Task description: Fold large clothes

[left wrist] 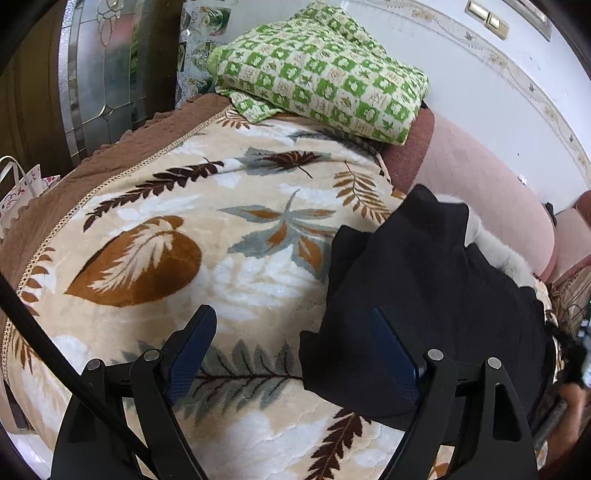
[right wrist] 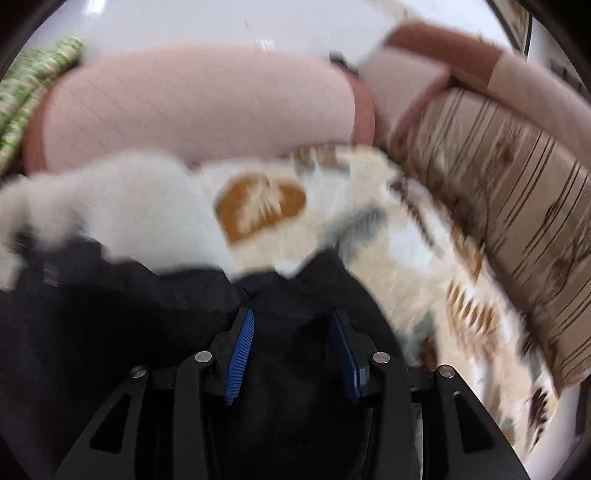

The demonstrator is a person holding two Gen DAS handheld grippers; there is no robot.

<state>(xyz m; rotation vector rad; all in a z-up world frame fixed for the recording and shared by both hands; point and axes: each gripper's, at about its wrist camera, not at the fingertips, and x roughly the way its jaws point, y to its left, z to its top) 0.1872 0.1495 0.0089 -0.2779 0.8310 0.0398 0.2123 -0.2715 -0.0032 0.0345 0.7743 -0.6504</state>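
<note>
Item one: a black garment, large, with white fleecy trim at its far edge. It lies bunched on the right part of a leaf-patterned blanket, near us, and in the right wrist view the same dark cloth fills the near left and centre.

Item two: our left gripper. Its jaws stand wide apart. The left finger hangs over bare blanket; the right finger sits over the near left edge of the garment. We see nothing clamped between them.

Item three: our right gripper. Its jaws are partly open, with blue ribbed pads either side of a fold of black cloth. The view is blurred, and we cannot tell whether the pads press on the cloth or merely flank it.

Item four: the blanket, cream with brown and grey leaves, covering the surface; a brown scalloped border runs along its far left side.

Item five: a folded green-and-cream checked cloth, at the far end, resting partly on the blanket.

Item six: a pink cushioned backrest, far right, just behind the garment.

Item seven: a striped beige cushion, right of the blanket.

Item eight: a white wall beyond.
</note>
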